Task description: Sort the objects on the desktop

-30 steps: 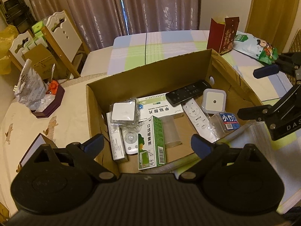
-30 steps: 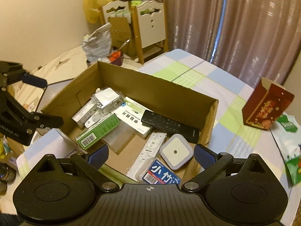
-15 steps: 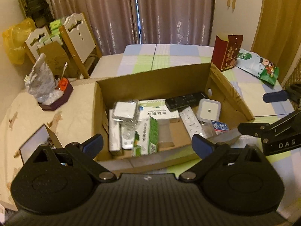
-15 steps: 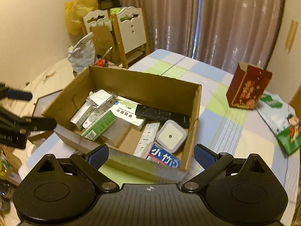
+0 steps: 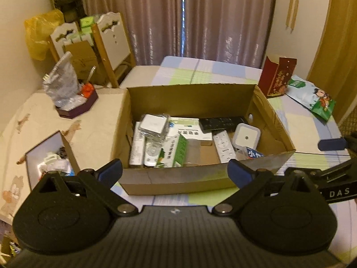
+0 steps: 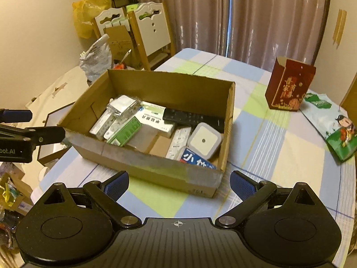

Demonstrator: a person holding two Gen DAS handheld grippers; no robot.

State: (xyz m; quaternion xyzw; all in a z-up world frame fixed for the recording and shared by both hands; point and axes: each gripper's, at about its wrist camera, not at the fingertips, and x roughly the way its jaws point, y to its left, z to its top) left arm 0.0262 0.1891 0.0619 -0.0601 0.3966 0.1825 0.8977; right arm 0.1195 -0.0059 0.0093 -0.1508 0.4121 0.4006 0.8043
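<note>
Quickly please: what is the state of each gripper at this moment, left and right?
Left gripper: open, holding nothing, in front of the cardboard box.
Right gripper: open, holding nothing, also facing the box.

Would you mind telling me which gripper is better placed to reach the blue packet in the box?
Probably the right gripper: the blue packet lies in the cardboard box corner nearest it. Both grippers have open, empty jaws.
</note>
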